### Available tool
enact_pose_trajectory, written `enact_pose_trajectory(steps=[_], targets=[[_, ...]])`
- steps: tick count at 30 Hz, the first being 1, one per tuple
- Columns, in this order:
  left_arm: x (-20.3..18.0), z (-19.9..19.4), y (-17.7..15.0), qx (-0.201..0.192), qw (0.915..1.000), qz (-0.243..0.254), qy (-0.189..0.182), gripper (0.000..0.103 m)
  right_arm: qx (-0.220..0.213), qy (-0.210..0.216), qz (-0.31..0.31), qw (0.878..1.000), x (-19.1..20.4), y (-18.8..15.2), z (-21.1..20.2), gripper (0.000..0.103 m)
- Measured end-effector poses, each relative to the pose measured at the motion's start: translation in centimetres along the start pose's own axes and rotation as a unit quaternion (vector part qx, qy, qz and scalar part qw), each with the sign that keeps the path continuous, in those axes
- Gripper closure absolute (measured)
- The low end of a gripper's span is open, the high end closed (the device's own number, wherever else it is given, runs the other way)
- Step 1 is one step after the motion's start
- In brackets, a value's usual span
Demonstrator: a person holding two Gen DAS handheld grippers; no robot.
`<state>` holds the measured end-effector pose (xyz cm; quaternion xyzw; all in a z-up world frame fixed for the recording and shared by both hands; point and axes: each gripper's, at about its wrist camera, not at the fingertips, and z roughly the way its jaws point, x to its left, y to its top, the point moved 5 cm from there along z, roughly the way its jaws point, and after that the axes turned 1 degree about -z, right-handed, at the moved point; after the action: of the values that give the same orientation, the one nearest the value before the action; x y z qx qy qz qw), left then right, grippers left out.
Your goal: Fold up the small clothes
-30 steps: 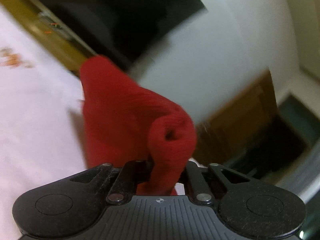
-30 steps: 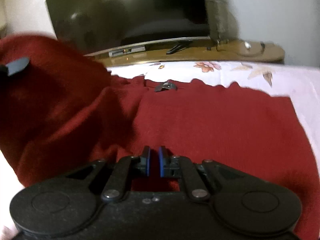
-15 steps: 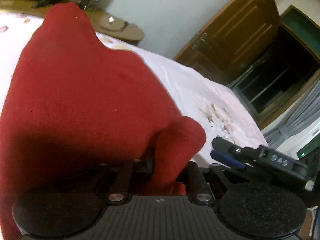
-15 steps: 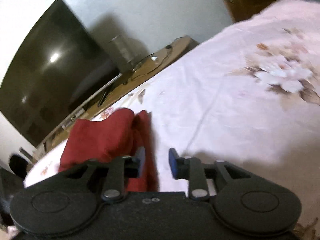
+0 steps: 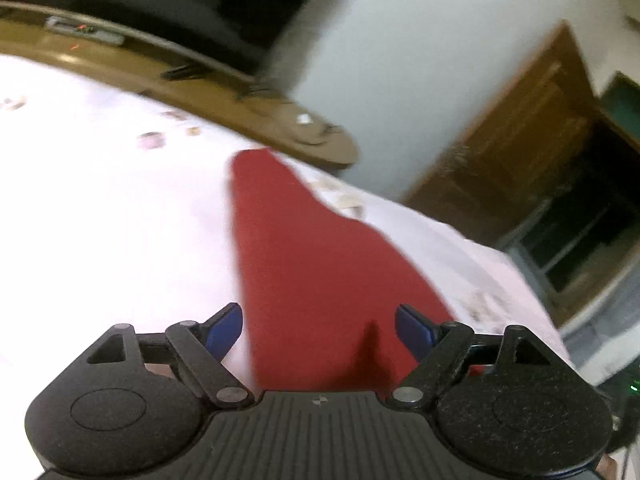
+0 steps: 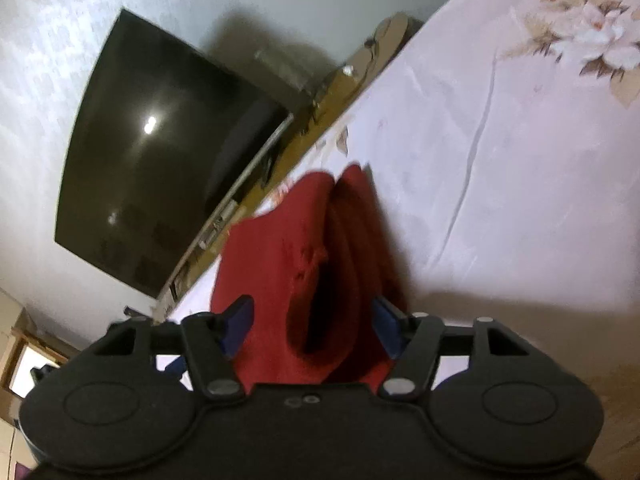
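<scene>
A red knitted garment (image 5: 320, 280) lies on a bed covered by a pale floral sheet (image 5: 100, 220), seen here from two hand-held grippers poised just above it. The left hand-held gripper (image 5: 318, 330) stands wide, its blue-padded fingers (image 5: 224, 330) spread to either side of the cloth and gripping nothing; from this side the garment runs away from the tool as a long, flat, tapering strip toward the far edge of the bed. The right hand-held gripper (image 6: 312, 326) is likewise spread wide and holds nothing, its blue pads (image 6: 240, 320) flanking the near end of the red garment (image 6: 304, 264), which from this side shows as a folded bundle of layers with a dark hollow between them. Whether the pads touch the fabric cannot be told. Beyond the bed, a low wooden TV stand (image 5: 240, 108) carries a dark television (image 6: 160, 152) against a white wall (image 5: 420, 60), and a brown wooden door (image 5: 520, 152) stands to the right. Both views are blurred by motion.
</scene>
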<state>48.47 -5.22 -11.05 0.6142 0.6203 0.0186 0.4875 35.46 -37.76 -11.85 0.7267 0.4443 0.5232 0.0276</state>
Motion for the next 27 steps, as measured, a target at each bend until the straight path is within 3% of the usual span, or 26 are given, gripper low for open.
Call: enact_pose_trajectory(steps=[1,3,8,13,17,19,20,22,23,24,27], targets=[[0.6,0.4,-0.1,0.004,0.9999,-0.007,0.007,0.021,0.006,-0.005,-0.003,1.0,0.1,-0.1,0.5,0.052],[1.1,1.3,-0.6,0.016,0.9995,-0.017,0.02,0.021,0.022,-0.02,-0.015,0.999,0.4,-0.5,1.4,0.07],[0.7,1.8,-0.5,0.014,0.9995,-0.019,0.019,0.02,0.033,-0.035,-0.033,0.998,0.8,-1.3,1.8,0.088],[0.1,0.5,-0.4,-0.015,0.9999,0.001,0.004,0.021,0.009,-0.02,-0.059,0.998,2.6,-1.7,-0.6,0.091],[-0.2,1.3,-0.5,0.003,0.9989,0.037,0.027,0.021,0.01,-0.031,-0.07,0.997,2.6,-3.6,-2.1,0.092],[0.2,2.0,-0.7,0.019,0.9987,0.034,0.034,0.02,0.026,-0.061,-0.075,0.995,1.1,-4.6,-1.0,0.09],[0.5,2.0,-0.6,0.018,0.9989,0.027,0.034,0.02,0.028,-0.061,-0.071,0.995,0.7,-4.5,-0.6,0.083],[0.6,1.7,-0.1,0.013,0.9989,0.026,0.036,0.021,-0.006,-0.047,-0.067,0.997,0.9,-3.4,-1.1,0.068],[0.7,1.5,0.2,0.009,0.9988,0.029,0.038,0.021,-0.035,-0.043,-0.079,0.995,1.5,-2.3,-1.7,0.05],[0.8,1.8,0.6,0.008,0.9988,0.029,0.039,0.021,-0.056,-0.038,-0.091,0.993,1.9,-1.3,-2.0,0.041],[0.9,2.3,1.3,0.01,0.9986,0.032,0.041,0.021,-0.064,-0.023,-0.108,0.992,2.4,2.0,-0.3,0.046]])
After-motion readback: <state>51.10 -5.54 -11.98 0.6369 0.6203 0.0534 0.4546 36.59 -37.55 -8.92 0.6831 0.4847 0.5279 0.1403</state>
